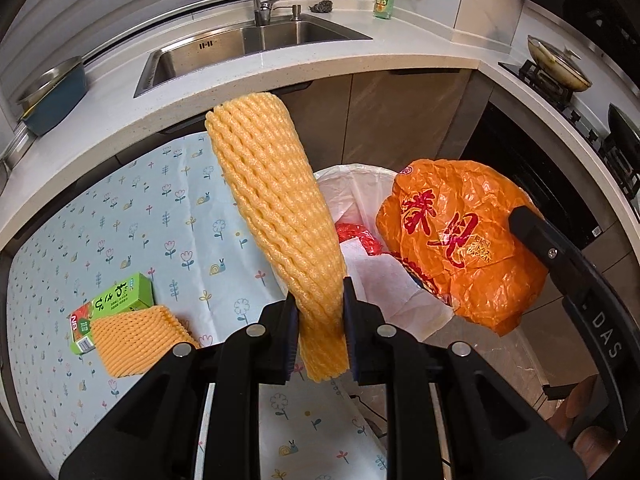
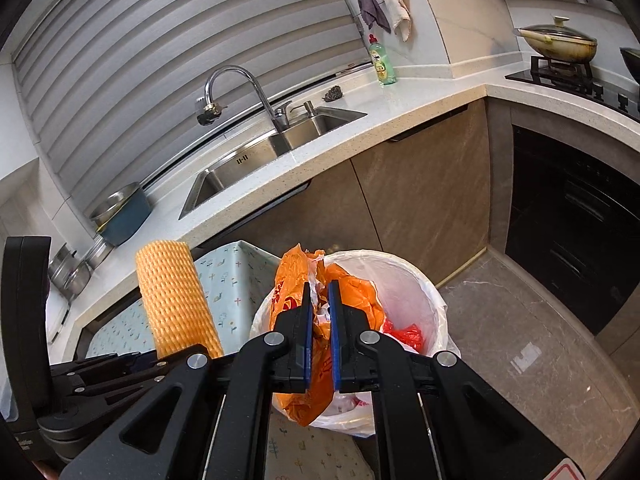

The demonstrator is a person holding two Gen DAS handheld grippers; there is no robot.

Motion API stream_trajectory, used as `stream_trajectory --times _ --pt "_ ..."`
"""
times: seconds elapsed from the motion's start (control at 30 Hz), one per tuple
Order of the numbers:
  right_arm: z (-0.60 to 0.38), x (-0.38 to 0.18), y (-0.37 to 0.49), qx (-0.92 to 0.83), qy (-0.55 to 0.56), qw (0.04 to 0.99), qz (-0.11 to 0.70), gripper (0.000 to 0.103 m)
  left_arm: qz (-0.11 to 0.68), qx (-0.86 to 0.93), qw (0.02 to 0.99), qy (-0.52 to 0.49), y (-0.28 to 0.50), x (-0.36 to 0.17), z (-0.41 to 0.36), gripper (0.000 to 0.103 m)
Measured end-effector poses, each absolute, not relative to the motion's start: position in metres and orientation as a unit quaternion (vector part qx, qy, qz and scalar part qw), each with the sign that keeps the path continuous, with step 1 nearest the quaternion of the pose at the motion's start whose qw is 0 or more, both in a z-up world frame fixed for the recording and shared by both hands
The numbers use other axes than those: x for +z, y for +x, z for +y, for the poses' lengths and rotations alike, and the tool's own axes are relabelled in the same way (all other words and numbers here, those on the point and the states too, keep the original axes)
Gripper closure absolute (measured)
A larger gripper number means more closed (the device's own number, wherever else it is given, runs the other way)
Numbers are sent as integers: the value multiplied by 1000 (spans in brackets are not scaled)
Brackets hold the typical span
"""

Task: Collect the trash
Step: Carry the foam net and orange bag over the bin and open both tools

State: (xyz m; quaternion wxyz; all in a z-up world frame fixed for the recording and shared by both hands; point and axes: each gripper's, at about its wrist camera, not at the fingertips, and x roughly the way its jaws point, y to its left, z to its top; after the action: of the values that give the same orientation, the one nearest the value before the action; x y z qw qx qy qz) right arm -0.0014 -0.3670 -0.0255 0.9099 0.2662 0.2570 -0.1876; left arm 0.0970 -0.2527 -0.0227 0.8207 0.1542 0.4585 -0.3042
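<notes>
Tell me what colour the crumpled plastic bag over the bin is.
Orange with red lettering; the plastic bag shows best in the left wrist view.

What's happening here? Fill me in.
A person is clearing rubbish with tongs in each hand. The left tongs grip a long yellow foam net sleeve; the right tongs pinch a crumpled orange plastic bag over the white-lined bin. A second yellow foam net and a green cardboard box lie on the flower-patterned tablecloth.

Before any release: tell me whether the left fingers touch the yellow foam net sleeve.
Touching. Left wrist view: both fingers clamp the yellow foam net sleeve.
</notes>
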Motion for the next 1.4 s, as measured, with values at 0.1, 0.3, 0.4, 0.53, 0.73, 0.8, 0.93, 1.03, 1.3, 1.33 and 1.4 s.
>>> stream_trajectory --times 0.1,0.3,0.4,0.53,0.73,0.8,0.93,1.03,1.3,1.33,1.4 --pt "-370 -27 -3 -191 268 909 257 96 459 -310 817 160 95 -25 -259 84" --pt "-374 -28 -4 -196 268 908 256 96 459 -322 810 170 93 -29 -268 81" --pt "-376 -29 -4 -199 268 907 255 96 453 -326 811 173 93 -29 -270 77" --pt "-376 -29 -4 -201 269 907 255 96 440 -325 819 171 93 -27 -269 51" --pt "-377 -30 -2 -199 268 907 256 96 441 -318 823 166 99 -26 -264 51" --pt "-376 -30 1 -197 268 907 257 96 443 -314 824 163 102 -27 -262 51" --pt "-375 -32 4 -194 267 908 259 96 442 -308 827 160 106 -26 -257 51" --pt "-374 -32 8 -191 266 908 261 96 442 -304 829 157 108 -25 -252 51" --pt "-372 -34 17 -185 262 909 265 96 442 -297 833 148 114 -23 -241 51" --pt "-371 -34 18 -184 262 910 265 96 442 -296 834 147 114 -23 -240 51" --pt "-369 -33 20 -182 261 910 265 96 442 -295 835 145 116 -23 -237 51"
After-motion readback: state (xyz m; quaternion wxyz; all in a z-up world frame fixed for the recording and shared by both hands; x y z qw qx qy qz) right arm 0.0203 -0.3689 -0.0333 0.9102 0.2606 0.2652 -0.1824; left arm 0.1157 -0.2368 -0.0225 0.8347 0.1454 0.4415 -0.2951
